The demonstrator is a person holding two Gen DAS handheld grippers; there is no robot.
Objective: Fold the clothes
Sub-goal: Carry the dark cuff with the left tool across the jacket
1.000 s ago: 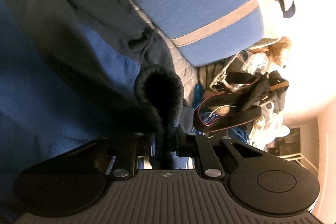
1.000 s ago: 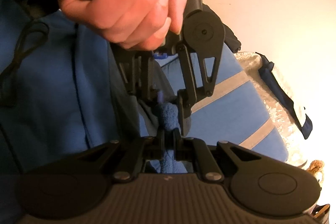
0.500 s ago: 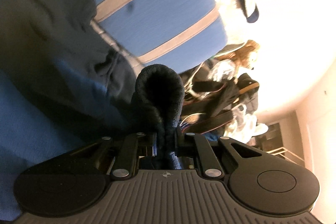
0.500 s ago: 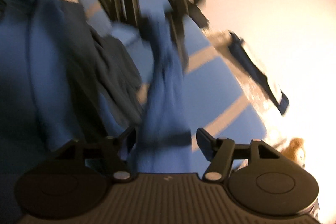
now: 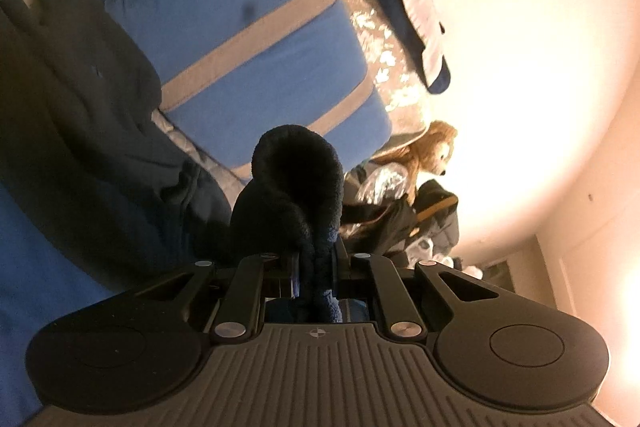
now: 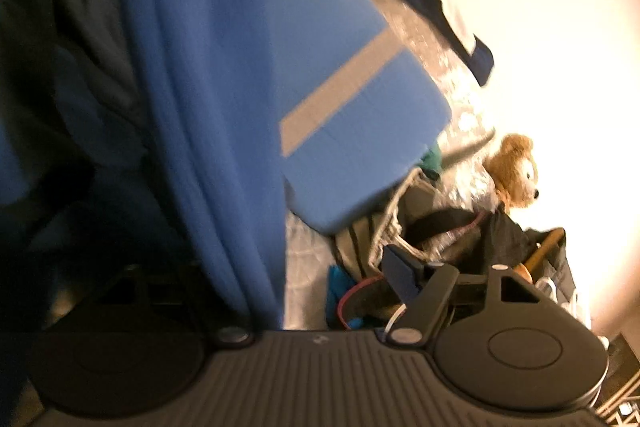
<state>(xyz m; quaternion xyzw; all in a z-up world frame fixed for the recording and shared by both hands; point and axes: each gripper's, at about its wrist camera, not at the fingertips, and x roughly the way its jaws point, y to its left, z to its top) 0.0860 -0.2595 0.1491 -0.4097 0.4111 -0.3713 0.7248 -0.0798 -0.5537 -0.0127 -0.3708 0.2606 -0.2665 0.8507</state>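
Observation:
My left gripper (image 5: 316,267) is shut on a fold of the blue fleece garment (image 5: 298,183), which bulges up dark between the jaws. The rest of the garment (image 5: 44,267) spreads to the left. In the right wrist view my right gripper (image 6: 320,275) stands open. A long strip of the blue garment (image 6: 208,107) hangs down across its left side and hides the left finger. The right finger (image 6: 400,273) is bare and holds nothing.
A blue cushion with grey stripes (image 5: 240,39) lies behind the garment, with a dark grey cloth (image 5: 72,87) beside it. A teddy bear (image 6: 516,167) and black bags (image 6: 480,231) sit to the right. A pale wall (image 5: 540,27) is beyond.
My right gripper has opened and let go of the blue garment, then swung right away from the left gripper. My left gripper keeps its hold and has tilted toward the cushion.

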